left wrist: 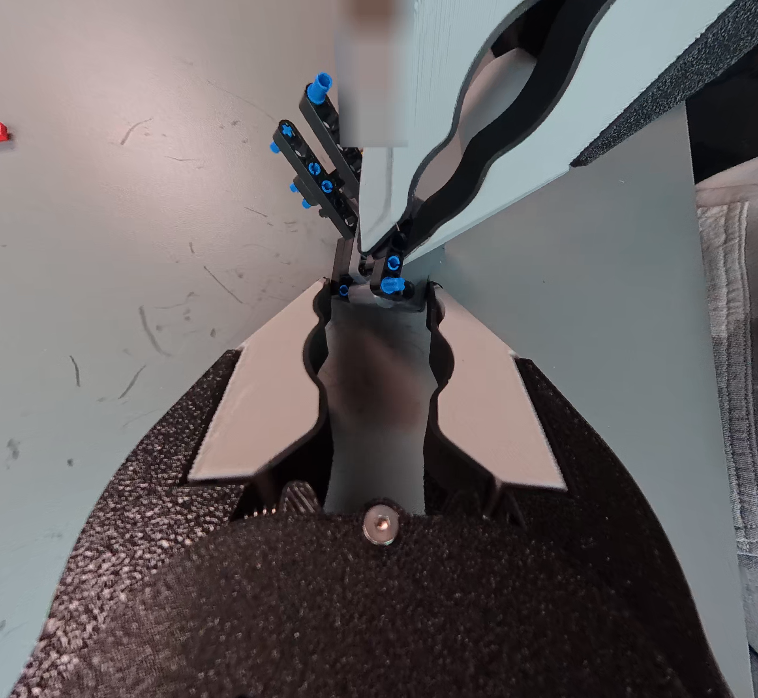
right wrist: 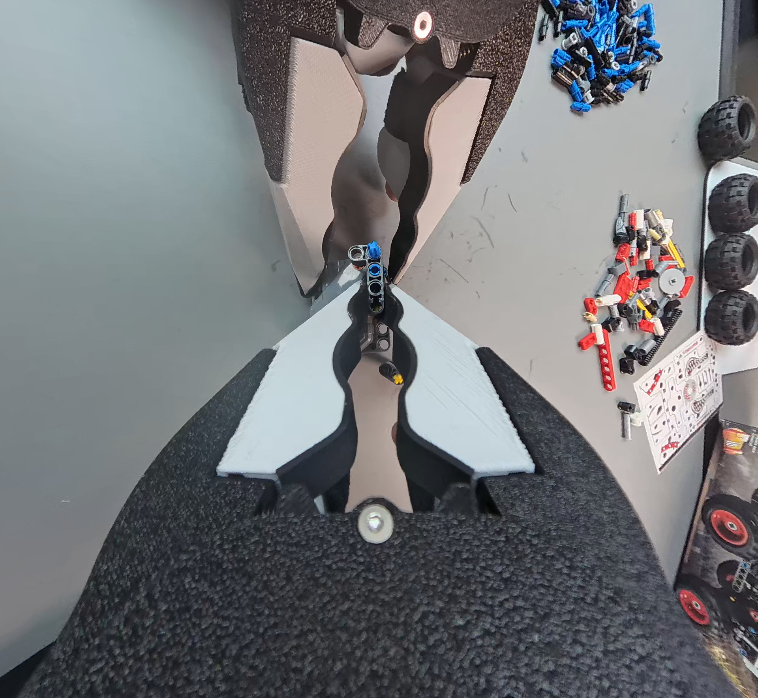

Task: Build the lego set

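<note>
A lego assembly [left wrist: 311, 174] of black beams with blue pins and a grey block is held above the grey table [left wrist: 123, 309]. My left gripper [left wrist: 377, 289] is shut on the grey lower end of the assembly. My right gripper [right wrist: 375, 295] comes in from the opposite side and is shut on a short black beam [right wrist: 375, 282] with blue pins, which stands against the assembly. In the left wrist view the right gripper [left wrist: 371, 250] comes from the upper right, tips pinched on that short beam [left wrist: 391, 272]. In the right wrist view the left gripper [right wrist: 352, 282] comes from the top.
On the right of the table lie a pile of blue and black pins [right wrist: 603, 39], several black tyres [right wrist: 730, 129], a mixed pile of red, yellow and grey parts [right wrist: 640, 289], a sticker sheet [right wrist: 681, 399] and a booklet [right wrist: 722, 555]. A red piece [left wrist: 3, 132] lies far left. The grippers are tip to tip, or close to it. From either gripper's tips it is about 20 centimetres to the red piece [left wrist: 3, 132]. It turns up in the right wrist view [right wrist: 579, 345] as well.
</note>
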Available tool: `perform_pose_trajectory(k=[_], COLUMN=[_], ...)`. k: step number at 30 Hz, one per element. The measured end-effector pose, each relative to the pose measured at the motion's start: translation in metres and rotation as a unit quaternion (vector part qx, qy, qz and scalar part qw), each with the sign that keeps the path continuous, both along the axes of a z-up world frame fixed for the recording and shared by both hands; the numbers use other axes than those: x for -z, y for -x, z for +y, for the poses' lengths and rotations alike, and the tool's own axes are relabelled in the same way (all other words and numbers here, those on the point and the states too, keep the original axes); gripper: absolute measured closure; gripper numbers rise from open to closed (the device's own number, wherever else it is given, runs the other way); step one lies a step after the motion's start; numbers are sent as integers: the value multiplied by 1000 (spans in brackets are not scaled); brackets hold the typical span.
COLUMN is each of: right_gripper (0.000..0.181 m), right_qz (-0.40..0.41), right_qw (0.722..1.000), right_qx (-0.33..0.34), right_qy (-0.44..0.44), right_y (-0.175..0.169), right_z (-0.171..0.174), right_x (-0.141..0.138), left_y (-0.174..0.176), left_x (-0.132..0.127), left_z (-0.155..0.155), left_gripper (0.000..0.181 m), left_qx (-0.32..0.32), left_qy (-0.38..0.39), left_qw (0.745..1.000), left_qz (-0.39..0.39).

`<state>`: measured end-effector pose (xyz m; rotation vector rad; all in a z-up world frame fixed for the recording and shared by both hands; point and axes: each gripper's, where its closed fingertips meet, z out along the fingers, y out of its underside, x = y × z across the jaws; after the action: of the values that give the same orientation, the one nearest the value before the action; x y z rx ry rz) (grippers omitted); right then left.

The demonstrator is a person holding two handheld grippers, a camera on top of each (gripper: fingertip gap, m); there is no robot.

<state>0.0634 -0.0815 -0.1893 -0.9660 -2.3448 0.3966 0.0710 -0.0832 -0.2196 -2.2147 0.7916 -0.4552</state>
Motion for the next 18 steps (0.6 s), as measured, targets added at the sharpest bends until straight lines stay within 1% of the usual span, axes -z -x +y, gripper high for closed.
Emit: perform_pose_trajectory(k=[3,6,11,13,15,18], right_gripper=[161,150,141,138,129,109], right_qz=[28,47,85,99,103,71], right_qw=[1000,998,987,973,952,921], right_qx=[-4,7,36,69,115,166], right_qy=[0,45,134,197,266,345], right_y=[2,0,-11,-16,-21,-29], right_z=[-1,-1,-1,5,18,36], right_x=[-1,-7,-26,-36,-41,-29], left_y=[0,-2,-2,-2,-3,-2], left_x=[0,0,0,0,-1,-3], left_z=[0,-1,-2,-2,-2,1], left_gripper=[135,134,134,134,134,134], left_qx=[-3,0,1,2,6,16], left_qy=[0,1,-3,-6,-19,-57], left_qw=[1000,1000,1000,1000,1000,997], left_qz=[-1,-2,0,3,13,44])
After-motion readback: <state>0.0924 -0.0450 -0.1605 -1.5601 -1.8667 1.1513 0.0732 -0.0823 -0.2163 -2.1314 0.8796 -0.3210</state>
